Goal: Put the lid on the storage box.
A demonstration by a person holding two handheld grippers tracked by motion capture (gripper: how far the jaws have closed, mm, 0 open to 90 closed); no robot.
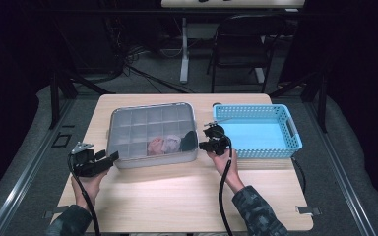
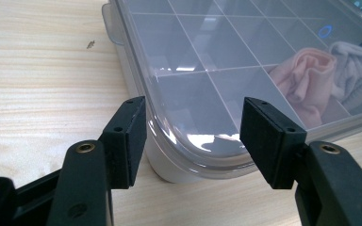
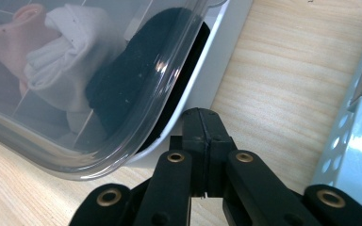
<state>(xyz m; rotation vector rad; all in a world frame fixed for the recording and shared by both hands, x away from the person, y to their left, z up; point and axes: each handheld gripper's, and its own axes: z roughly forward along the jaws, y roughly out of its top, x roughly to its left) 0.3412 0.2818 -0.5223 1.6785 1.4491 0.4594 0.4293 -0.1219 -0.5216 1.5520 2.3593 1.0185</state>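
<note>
A clear lidded compartment box (image 1: 142,123) lies on the wooden table (image 1: 177,191). A pink sock (image 1: 155,145), a white sock (image 1: 171,143) and a black sock (image 1: 189,140) sit in its near right cells. My left gripper (image 2: 193,136) stands open, its jaws on either side of the box's near left corner (image 2: 188,160). In the high view the left gripper (image 1: 110,158) rests at that corner. My right gripper (image 3: 202,117) is shut on nothing, its tip at the box's near right corner by the black sock (image 3: 136,75). It is also the right gripper (image 1: 207,145) in the high view.
A blue perforated basket (image 1: 256,110) stands to the right of the box, its wall (image 3: 353,136) close beside my right gripper. A narrow strip of table separates box and basket. A chair and a table leg stand on the floor beyond the far edge.
</note>
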